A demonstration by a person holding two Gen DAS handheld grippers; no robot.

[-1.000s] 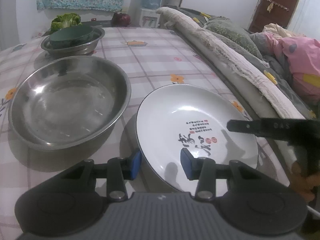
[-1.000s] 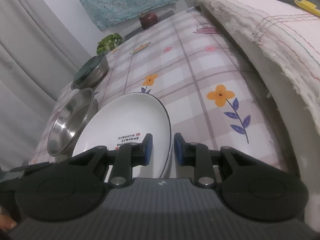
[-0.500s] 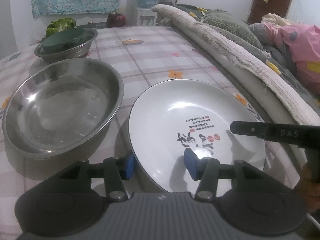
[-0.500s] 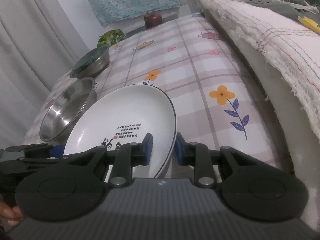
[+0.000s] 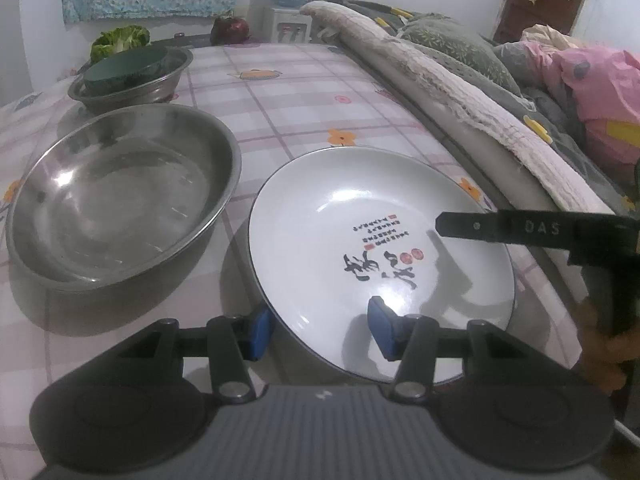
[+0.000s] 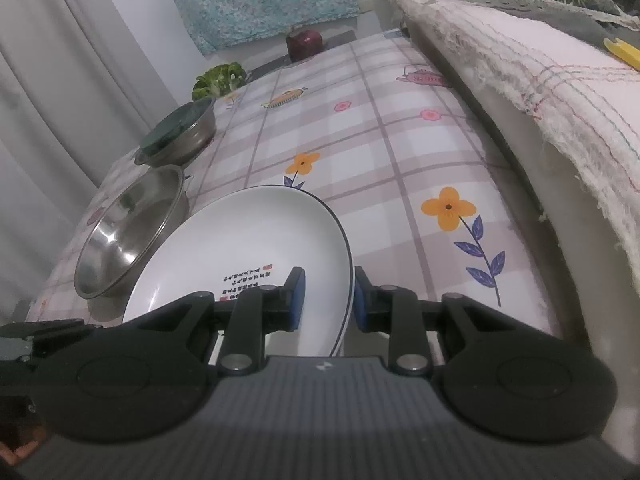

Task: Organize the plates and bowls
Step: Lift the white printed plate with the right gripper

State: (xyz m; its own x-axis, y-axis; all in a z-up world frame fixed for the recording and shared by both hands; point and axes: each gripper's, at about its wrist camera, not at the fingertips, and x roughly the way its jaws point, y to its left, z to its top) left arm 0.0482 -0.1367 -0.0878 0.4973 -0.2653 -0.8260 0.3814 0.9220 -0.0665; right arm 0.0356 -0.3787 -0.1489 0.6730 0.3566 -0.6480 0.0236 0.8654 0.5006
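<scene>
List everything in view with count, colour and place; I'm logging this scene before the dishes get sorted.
Plate: one, white with black script, near table edge, tilted.
Large bowl: one, steel, beside the plate.
Far bowl: one, steel, behind, holding a dark green bowl.
Greens: one bunch, far end.
Tablecloth: one, pink plaid with flowers.
Right gripper: clamped on plate rim.
Left gripper: jaws just opened, astride plate's near rim.

Right gripper (image 5: 500, 227) finger: I read "DAS" in pale letters.
White plate (image 5: 360, 208): I saw black brush calligraphy, small print and red seals, none legible.
</scene>
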